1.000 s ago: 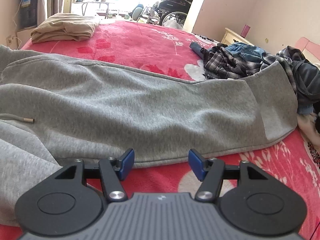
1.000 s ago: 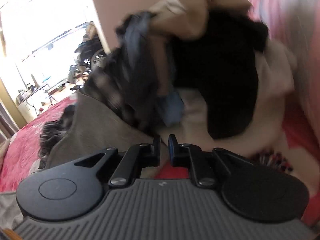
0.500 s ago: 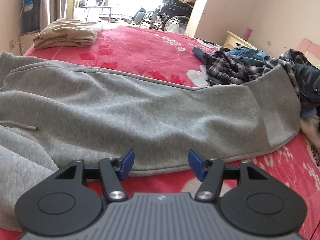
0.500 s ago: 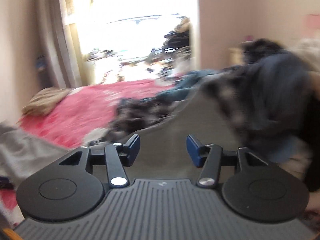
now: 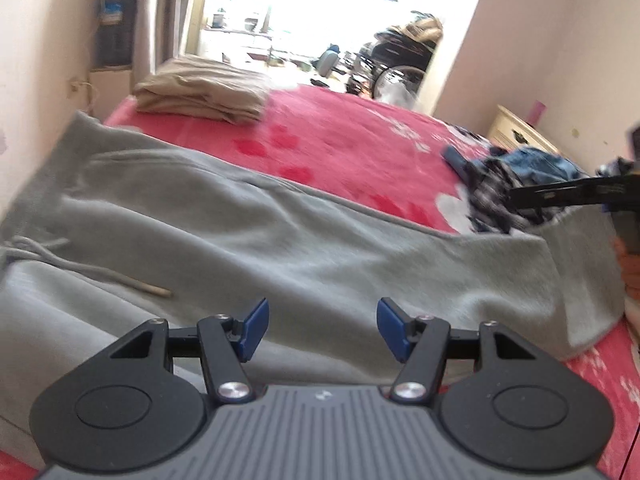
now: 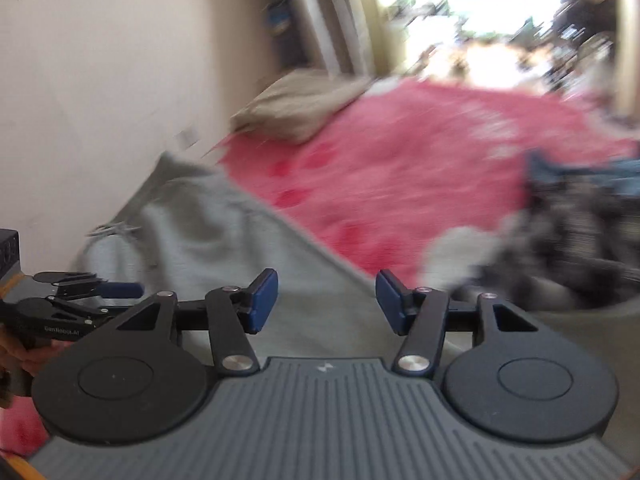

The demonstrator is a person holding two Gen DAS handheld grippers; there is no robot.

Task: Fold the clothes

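Grey sweatpants lie spread across the red bedspread, with a drawstring near the waist at the left. My left gripper hovers open over the near edge of the pants, with nothing between its blue pads. In the blurred right wrist view, my right gripper hangs over the grey pants. Its jaws are opening and hold nothing. Each gripper shows in the other's view: the right gripper at the right edge, the left gripper at the left edge, held by a hand.
A folded beige garment sits at the far left corner of the bed by the wall. A heap of unfolded plaid and denim clothes lies at the right, beside a cream nightstand. A bright doorway lies beyond the bed.
My right gripper swung away from the dark clothes heap, leftward over the grey pants, and its jaws went from shut to open. My left gripper moved forward over the pants.
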